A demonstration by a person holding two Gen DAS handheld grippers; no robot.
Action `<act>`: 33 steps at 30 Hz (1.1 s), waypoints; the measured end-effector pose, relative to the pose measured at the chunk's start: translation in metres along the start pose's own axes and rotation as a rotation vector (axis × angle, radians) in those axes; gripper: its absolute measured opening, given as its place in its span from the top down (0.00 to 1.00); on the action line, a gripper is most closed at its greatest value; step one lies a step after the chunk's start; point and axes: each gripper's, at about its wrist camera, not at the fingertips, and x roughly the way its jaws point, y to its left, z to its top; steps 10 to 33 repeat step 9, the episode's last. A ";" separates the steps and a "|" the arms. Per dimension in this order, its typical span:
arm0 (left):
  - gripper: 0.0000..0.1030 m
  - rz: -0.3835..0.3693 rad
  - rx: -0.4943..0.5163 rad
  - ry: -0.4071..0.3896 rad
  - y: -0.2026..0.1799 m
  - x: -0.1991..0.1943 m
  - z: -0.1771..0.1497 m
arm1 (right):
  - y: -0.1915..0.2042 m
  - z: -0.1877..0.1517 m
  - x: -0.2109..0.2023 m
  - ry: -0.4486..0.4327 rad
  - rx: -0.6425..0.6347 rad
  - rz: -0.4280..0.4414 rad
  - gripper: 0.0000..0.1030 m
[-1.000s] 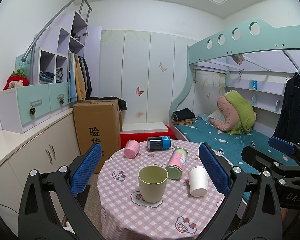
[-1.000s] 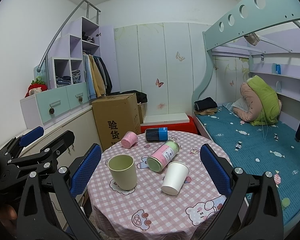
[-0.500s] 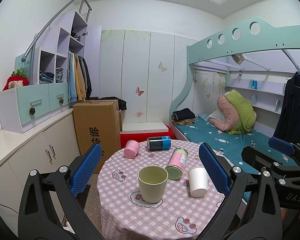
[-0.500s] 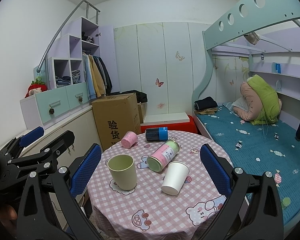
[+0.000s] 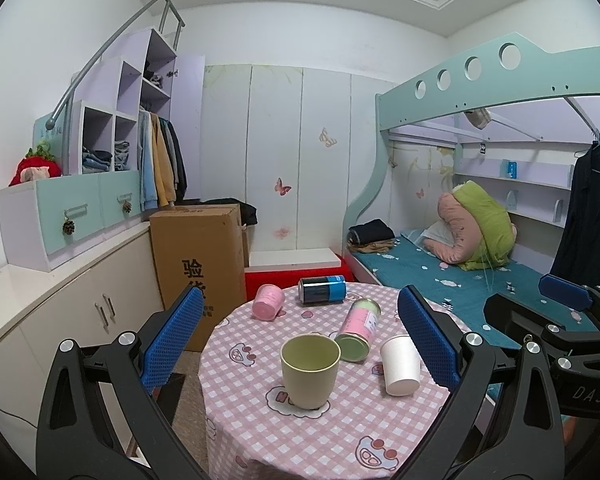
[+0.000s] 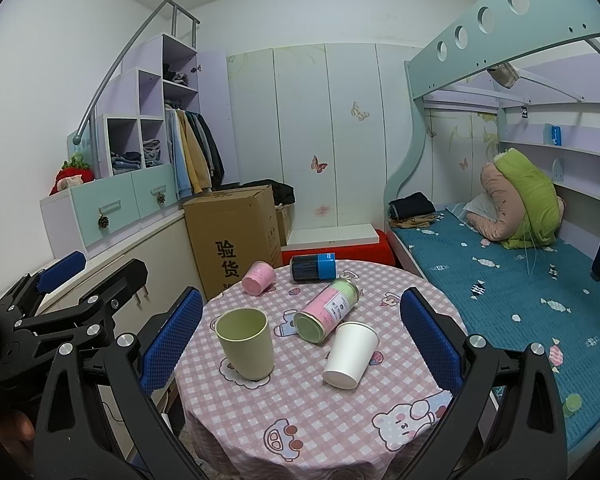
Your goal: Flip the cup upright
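A pale green cup (image 5: 309,370) (image 6: 245,344) and a white paper cup (image 5: 401,365) (image 6: 351,354) stand upright on the round pink checked table (image 5: 340,440) (image 6: 300,412). A small pink cup (image 5: 268,301) (image 6: 259,277) lies on its side at the far left. My left gripper (image 5: 300,338) is open and empty, held back above the table's near side. My right gripper (image 6: 300,340) is open and empty, likewise held back. Each gripper shows at the edge of the other's view.
A pink-and-green can (image 5: 358,328) (image 6: 327,312) and a dark blue can (image 5: 322,289) (image 6: 313,267) lie on their sides on the table. A cardboard box (image 5: 198,264) stands behind left, cabinets (image 5: 60,320) at left, a bunk bed (image 5: 460,276) at right.
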 end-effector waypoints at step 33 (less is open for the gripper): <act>0.05 -0.003 -0.004 0.017 0.001 0.005 -0.004 | 0.003 -0.003 0.005 0.009 -0.003 -0.002 0.07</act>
